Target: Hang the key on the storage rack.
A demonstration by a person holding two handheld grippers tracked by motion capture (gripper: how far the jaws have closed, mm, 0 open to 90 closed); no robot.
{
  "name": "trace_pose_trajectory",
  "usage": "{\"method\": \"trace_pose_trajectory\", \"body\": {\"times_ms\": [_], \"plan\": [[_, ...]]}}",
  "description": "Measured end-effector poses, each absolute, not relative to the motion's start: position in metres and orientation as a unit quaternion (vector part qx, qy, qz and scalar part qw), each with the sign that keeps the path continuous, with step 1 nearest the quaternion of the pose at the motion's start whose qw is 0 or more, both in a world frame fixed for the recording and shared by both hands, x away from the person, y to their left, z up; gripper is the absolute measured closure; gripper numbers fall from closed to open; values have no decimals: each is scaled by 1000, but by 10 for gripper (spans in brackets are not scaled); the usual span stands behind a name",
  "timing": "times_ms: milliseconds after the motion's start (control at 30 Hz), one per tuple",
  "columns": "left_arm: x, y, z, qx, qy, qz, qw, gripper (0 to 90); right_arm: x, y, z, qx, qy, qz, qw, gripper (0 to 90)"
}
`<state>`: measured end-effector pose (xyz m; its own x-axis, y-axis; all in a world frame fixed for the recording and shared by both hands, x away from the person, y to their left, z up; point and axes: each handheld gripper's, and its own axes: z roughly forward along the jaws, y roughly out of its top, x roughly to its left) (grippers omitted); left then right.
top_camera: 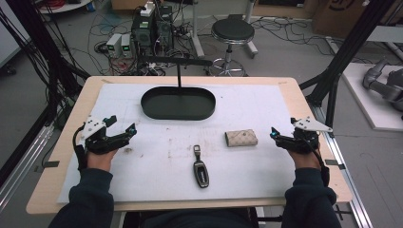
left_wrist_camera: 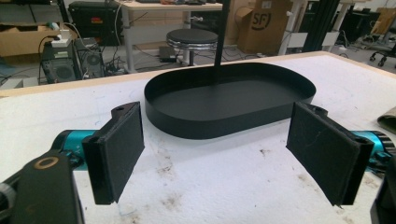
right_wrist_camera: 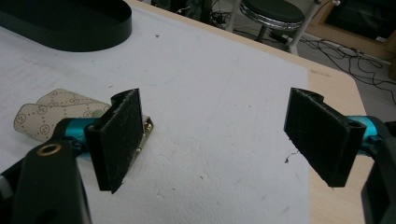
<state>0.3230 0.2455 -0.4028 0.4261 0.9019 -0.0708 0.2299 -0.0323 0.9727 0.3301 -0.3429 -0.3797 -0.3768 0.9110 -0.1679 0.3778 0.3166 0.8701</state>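
Left gripper (top_camera: 122, 124) sits at the left edge of the table, jaws spread wide with nothing between them, and in the left gripper view (left_wrist_camera: 215, 154) the two black pads frame bare, smudged white mat. Over on the right edge, the right gripper (top_camera: 273, 132) is the same story: jaws standing wide apart, nothing pinched, pointing in toward the middle. In the right gripper view (right_wrist_camera: 212, 140) its near pad half covers the beige monogram key pouch (right_wrist_camera: 51, 114), which lies flat on the mat just beside that gripper, not touched. From the high view the key pouch (top_camera: 241, 137) rests right of centre, and the dark car key fob (top_camera: 200, 167) lies near the front middle, well apart from both grippers, its long side running toward the person.

Further back, the black oval tray (top_camera: 178, 103) sits on the mat at centre rear, shallow-walled, with a thin black post (top_camera: 179, 76) rising from behind its far edge. The white foam mat (top_camera: 157, 156) is scuffed with brownish marks and covers most of the light wooden table (top_camera: 304, 102).

Beyond the table: grey floor strewn with cables, a round black stool (top_camera: 232, 31) on a chrome base, computer towers (top_camera: 152, 29), cardboard boxes, and black frame struts on both sides.
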Motion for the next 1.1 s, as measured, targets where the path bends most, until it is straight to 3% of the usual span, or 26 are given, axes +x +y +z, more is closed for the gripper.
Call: {"method": "trace_pose_trajectory", "body": {"times_ms": [300,700,967,1100], "plan": [[324,235,-401,654,433,302,543,188,332,-346,-381,441,733,390,342,204],[323,179,-408,717,384,220,539,209,328,-340,-381,438,737,382,344,204],[327,136,-416,765,362,159,508,405,328,-344,-383,443,734,383,343,204],[332,107,-423,783,360,132,491,434,328,-344,-383,445,733,384,342,204]]}}
